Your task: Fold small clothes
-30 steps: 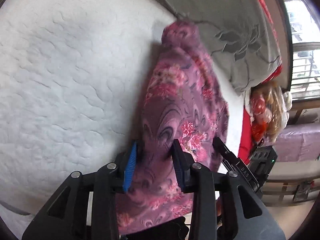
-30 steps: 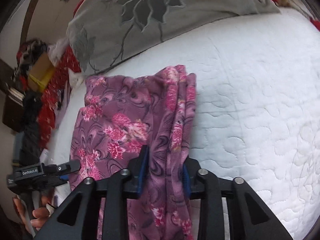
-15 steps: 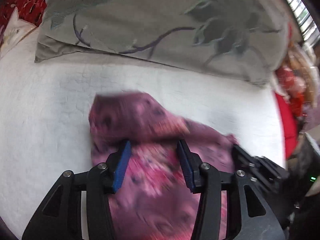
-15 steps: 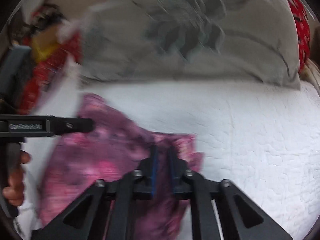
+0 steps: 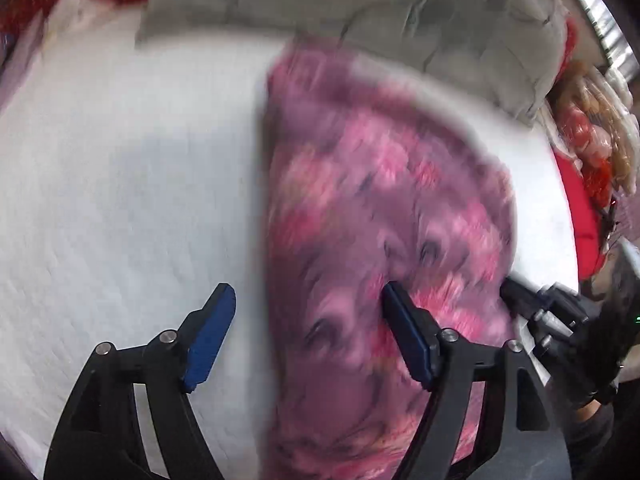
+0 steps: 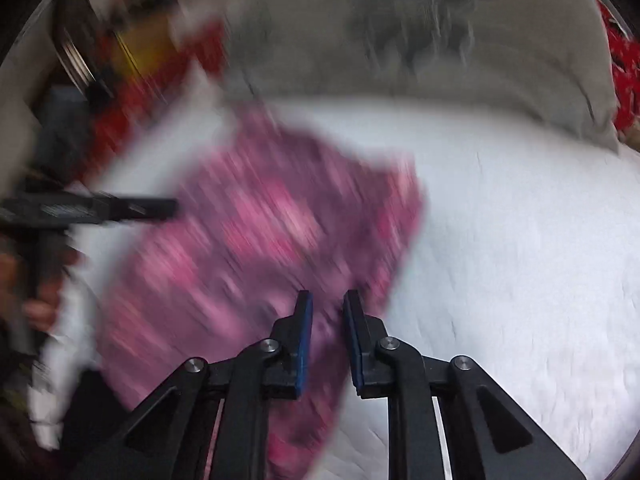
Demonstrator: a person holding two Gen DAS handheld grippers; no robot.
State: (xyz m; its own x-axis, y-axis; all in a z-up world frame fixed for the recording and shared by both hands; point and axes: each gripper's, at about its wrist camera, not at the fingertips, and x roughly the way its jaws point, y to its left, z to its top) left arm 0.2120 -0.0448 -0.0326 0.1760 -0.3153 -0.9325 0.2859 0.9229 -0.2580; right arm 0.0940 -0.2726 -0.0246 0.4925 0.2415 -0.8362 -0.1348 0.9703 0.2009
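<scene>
A purple garment with pink flowers (image 5: 380,216) lies on the white quilted bed (image 5: 120,200), blurred by motion. My left gripper (image 5: 308,300) is wide open, its left pad over bare bed and its right pad over the cloth, holding nothing. In the right wrist view the garment (image 6: 256,232) lies to the left. My right gripper (image 6: 326,300) has its pads close together with a narrow gap over the garment's near edge; whether cloth is pinched is unclear. The left gripper's tip (image 6: 152,209) shows at the left, and the right gripper's tip (image 5: 532,300) shows at the right.
A grey pillow with a flower print (image 5: 400,20) lies along the far side of the bed, also in the right wrist view (image 6: 420,40). Red cloth and clutter (image 5: 588,152) sit off the bed's right edge. White bed stretches to the right (image 6: 520,260).
My left gripper has opened wide and let go of the garment. The garment has dropped onto the bed. Both cameras have swung fast, and my right pads have parted slightly.
</scene>
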